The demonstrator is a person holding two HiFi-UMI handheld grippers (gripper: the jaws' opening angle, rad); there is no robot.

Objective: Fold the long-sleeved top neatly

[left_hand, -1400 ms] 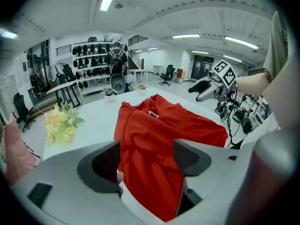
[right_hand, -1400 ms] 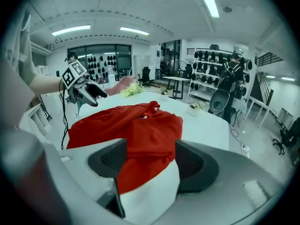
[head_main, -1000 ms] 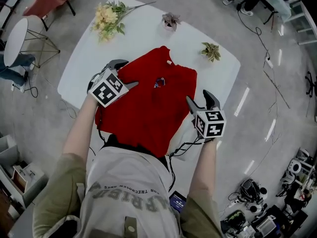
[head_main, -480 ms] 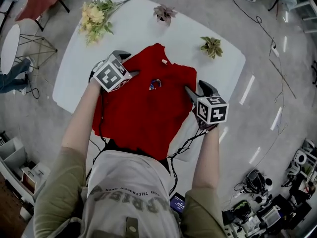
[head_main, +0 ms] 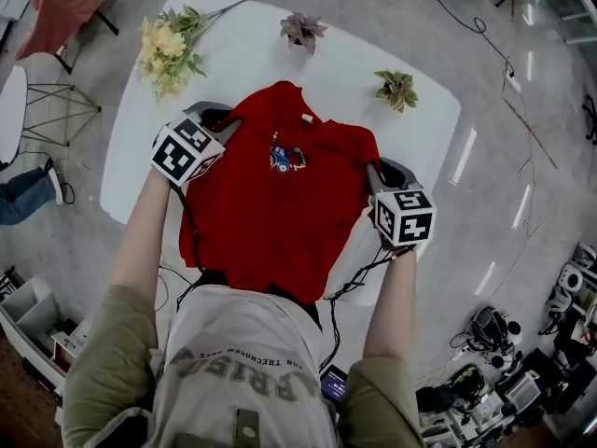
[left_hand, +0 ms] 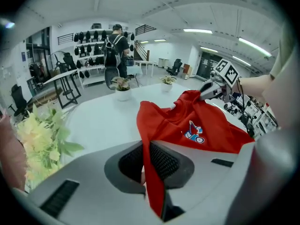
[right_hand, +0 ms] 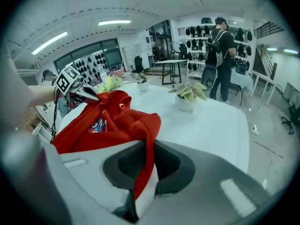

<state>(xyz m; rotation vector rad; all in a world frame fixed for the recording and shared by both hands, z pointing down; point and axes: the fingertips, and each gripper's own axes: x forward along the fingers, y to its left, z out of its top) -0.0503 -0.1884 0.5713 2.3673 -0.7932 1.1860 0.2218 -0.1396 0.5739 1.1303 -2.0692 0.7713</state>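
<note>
Head view: red top [head_main: 270, 222] is spread on the white table [head_main: 233, 63]. The left gripper [head_main: 224, 124] is at one shoulder and the right gripper [head_main: 373, 168] at the other.

Left gripper view: the jaws are closing, with the pads pinching a fold of the top.

Right gripper view: the jaws are closing likewise, with red fabric clamped between the pads.

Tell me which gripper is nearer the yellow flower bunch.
Left. The left gripper, jaws closing on the red top, is just below the yellow flower bunch; the right gripper, also closing on the top, is across the garment from it.
</note>
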